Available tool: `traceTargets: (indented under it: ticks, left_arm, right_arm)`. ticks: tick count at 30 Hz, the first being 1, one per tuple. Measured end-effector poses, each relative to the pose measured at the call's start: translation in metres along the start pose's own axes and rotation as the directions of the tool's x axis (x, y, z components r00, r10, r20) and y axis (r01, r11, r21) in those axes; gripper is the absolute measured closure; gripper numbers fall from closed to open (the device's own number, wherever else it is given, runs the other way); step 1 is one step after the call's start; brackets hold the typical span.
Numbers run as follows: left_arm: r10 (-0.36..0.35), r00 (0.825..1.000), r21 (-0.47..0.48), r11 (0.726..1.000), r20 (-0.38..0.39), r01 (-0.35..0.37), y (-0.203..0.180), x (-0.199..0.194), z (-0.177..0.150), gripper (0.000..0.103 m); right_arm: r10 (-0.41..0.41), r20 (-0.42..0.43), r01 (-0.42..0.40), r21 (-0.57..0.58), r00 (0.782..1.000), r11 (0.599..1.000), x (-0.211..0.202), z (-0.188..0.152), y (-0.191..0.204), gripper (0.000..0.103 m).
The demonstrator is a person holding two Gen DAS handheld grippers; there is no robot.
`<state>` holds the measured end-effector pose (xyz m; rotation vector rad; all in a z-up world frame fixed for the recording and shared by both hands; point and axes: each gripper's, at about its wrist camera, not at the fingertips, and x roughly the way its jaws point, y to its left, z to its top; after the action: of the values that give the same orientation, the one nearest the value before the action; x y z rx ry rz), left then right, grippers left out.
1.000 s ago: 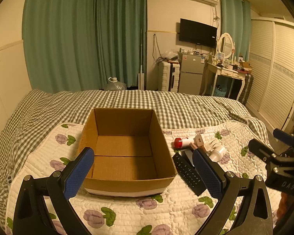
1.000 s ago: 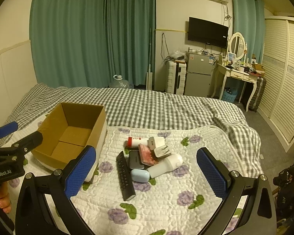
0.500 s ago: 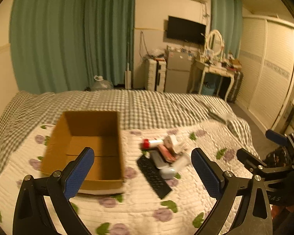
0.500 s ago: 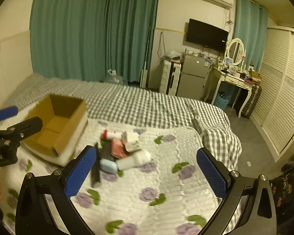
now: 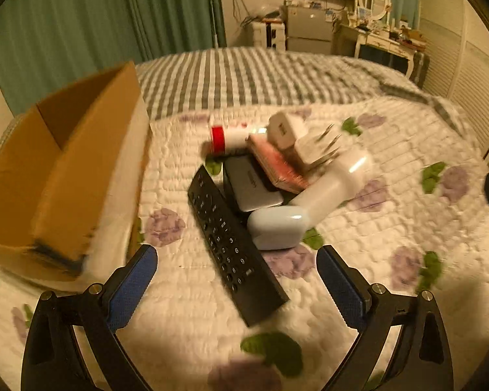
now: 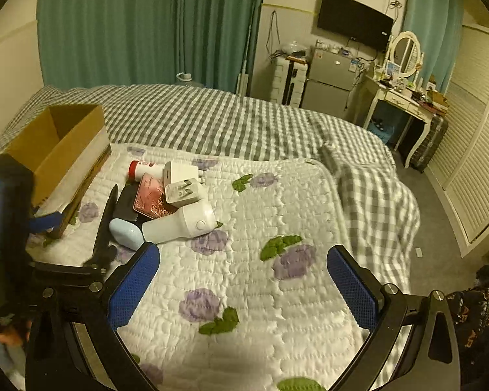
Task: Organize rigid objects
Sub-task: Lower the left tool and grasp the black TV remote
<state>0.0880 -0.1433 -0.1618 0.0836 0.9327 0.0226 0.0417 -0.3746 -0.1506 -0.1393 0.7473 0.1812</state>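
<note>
A long black remote (image 5: 234,247) lies on the quilt, and my left gripper (image 5: 236,260) hovers open just above its near end, one finger on each side. Behind it is a pile: a pale blue case (image 5: 277,228), a grey power bank (image 5: 251,182), a pink box (image 5: 277,166), a white handheld device (image 5: 335,182), white plug adapters (image 5: 316,148) and a red-capped white tube (image 5: 228,135). The open cardboard box (image 5: 65,169) stands to the left with nothing visible inside. My right gripper (image 6: 243,254) is open over bare quilt, right of the pile (image 6: 179,208).
The flowered quilt (image 6: 277,293) lies on a grey checked bed cover (image 6: 212,120). To the right the bed edge (image 6: 407,215) drops to the floor. A dressing table (image 6: 404,97), a small fridge (image 6: 329,81) and green curtains stand behind. The left tool's black body (image 6: 6,211) fills the right view's left edge.
My left gripper has swung right from the box and dropped low over the remote. The right gripper has moved nearer the quilt, with the pile now at its left. Both stay open.
</note>
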Motion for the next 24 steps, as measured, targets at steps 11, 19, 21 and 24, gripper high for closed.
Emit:
traceTargets:
  ticks: [11,19,21,24]
  left_arm:
    - [-0.076,0.995,0.001,0.997,-0.063,0.076,0.011,0.012,-0.013,0.066]
    - [-0.072,0.997,-0.047,0.996,0.032,0.073,0.041,-0.039,-0.025,0.083]
    - [-0.069,0.996,-0.06,0.996,0.048,0.072,0.047,-0.05,-0.03,0.083]
    - [-0.066,0.997,-0.069,0.995,0.046,0.069,0.051,-0.055,-0.033,0.083]
  right_arm:
    - [0.058,-0.048,-0.059,-0.018,0.997,0.998,0.031,-0.006,0.015,0.0]
    - [0.194,-0.056,-0.199,-0.111,0.979,0.974,0.034,-0.002,0.041,0.011]
    - [0.246,-0.075,-0.255,-0.159,0.966,0.954,0.041,0.002,0.054,0.014]
    - [0.299,-0.093,-0.313,-0.226,0.95,0.923,0.053,0.006,0.073,0.019]
